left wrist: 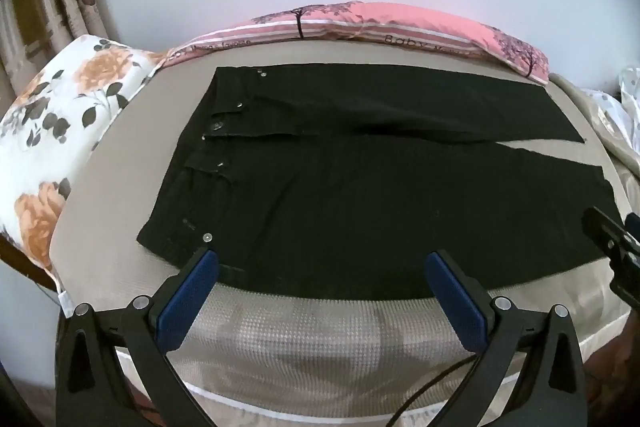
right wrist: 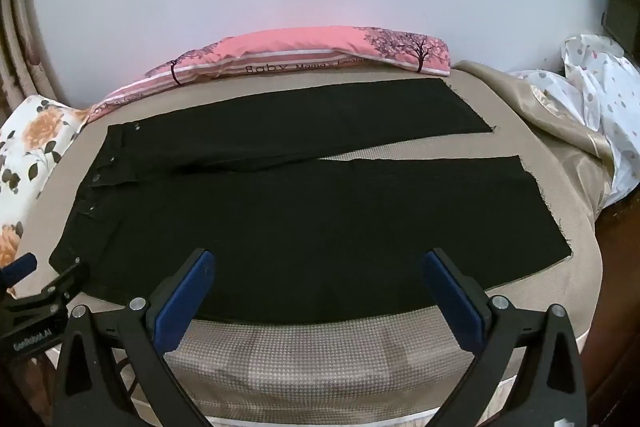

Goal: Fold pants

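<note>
Pants [left wrist: 360,195], black, lie flat and unfolded on a beige bedspread [left wrist: 320,339], waistband at left, both legs running right. Left wrist view: left gripper [left wrist: 322,263] stands wide, nothing between its blue pads [left wrist: 188,299], tips over the near edge of the pants by the waistband; the right gripper [left wrist: 616,251] shows at the right edge. Floral pillow [left wrist: 56,115] left, pink pillow [left wrist: 360,23] behind. Right wrist view: right gripper [right wrist: 320,263] is equally wide and empty, over the near leg; the legs part toward the cuffs, and a spotted white cloth [right wrist: 600,87] lies at right.
</note>
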`<state>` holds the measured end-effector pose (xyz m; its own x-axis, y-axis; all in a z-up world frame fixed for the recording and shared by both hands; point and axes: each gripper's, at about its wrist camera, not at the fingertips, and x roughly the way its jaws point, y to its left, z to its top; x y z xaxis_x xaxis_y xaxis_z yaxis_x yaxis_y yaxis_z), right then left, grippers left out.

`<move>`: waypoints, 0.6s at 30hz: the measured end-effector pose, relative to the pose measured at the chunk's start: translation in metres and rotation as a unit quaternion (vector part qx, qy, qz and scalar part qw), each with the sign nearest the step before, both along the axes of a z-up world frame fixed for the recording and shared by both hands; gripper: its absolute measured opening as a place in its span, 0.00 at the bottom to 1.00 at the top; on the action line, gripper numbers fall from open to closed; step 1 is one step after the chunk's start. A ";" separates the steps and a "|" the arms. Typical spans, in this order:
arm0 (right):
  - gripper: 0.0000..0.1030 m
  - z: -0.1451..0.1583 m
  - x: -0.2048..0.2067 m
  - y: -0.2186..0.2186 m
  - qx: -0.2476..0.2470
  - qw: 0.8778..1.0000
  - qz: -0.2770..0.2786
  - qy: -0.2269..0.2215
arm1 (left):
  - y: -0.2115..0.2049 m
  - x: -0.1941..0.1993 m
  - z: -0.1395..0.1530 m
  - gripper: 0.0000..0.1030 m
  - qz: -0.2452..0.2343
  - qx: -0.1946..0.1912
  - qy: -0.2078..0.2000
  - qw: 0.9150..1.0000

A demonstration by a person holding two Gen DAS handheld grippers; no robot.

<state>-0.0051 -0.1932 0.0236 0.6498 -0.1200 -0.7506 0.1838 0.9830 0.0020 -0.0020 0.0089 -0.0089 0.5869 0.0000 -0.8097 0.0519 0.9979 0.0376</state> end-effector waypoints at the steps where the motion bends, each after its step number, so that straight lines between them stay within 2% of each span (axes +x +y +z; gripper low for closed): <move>1: 1.00 -0.001 -0.001 0.000 0.000 1.000 -0.001 0.000 | -0.001 0.000 0.000 1.00 -0.001 0.002 0.001 1.000; 7: 1.00 -0.002 0.000 -0.002 -0.004 1.000 -0.001 0.002 | -0.007 0.002 -0.005 1.00 0.003 0.028 0.023 0.999; 13: 1.00 -0.002 0.005 -0.001 -0.005 1.000 0.004 0.009 | -0.008 0.005 -0.012 1.00 -0.015 0.009 0.047 0.999; 18: 1.00 -0.002 0.007 0.001 -0.006 1.000 0.008 0.010 | -0.008 0.005 -0.012 1.00 -0.027 -0.005 0.047 0.999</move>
<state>0.0024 -0.1924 0.0212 0.6362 -0.1191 -0.7623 0.1680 0.9857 -0.0138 0.0032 0.0007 -0.0213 0.5069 -0.0385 -0.8611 0.1086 0.9939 0.0195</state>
